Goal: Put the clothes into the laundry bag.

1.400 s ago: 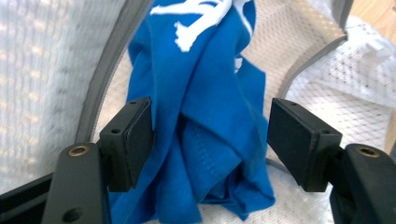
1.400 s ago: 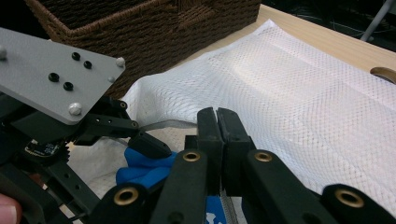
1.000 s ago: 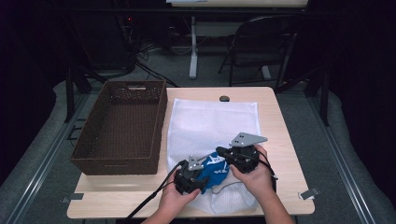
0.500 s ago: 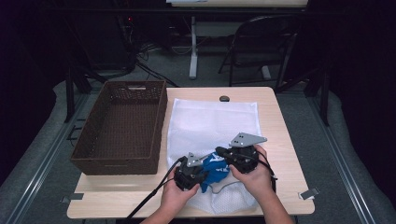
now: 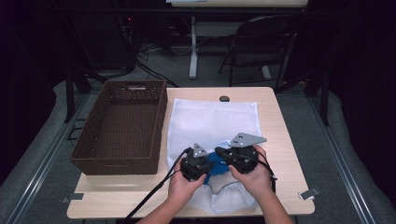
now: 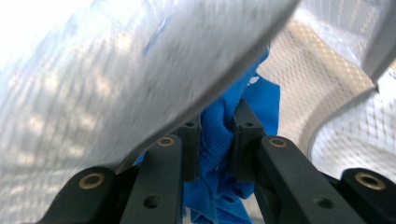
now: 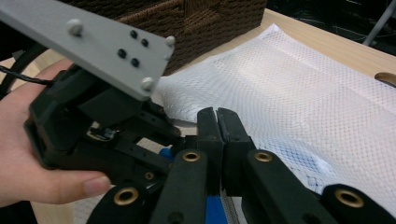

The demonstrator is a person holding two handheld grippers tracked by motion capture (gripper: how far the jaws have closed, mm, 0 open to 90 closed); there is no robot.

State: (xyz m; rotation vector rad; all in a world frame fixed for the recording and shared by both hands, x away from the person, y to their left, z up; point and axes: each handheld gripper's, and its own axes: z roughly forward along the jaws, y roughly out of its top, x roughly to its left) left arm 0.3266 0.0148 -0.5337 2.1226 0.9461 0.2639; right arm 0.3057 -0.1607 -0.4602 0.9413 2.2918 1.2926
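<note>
The left gripper [image 6: 215, 140] has just been closing and now pinches a fold of the blue cloth [image 6: 219, 196] under the white mesh bag [image 5: 212, 121], probably to push it deeper in. The right gripper [image 7: 217, 128] has its jaws pressed together, seemingly on the bag's edge (the mesh barely shows there), holding the mouth open. The cloth is mostly hidden; the basket [image 5: 119, 126] sits beside

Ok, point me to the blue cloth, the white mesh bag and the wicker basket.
blue cloth [image 6: 215, 140]: left gripper view, bunched fold pinched between the jaws.
white mesh bag [image 5: 212, 119]: high view, flat far half.
wicker basket [image 5: 88, 142]: high view, left wall.
</note>
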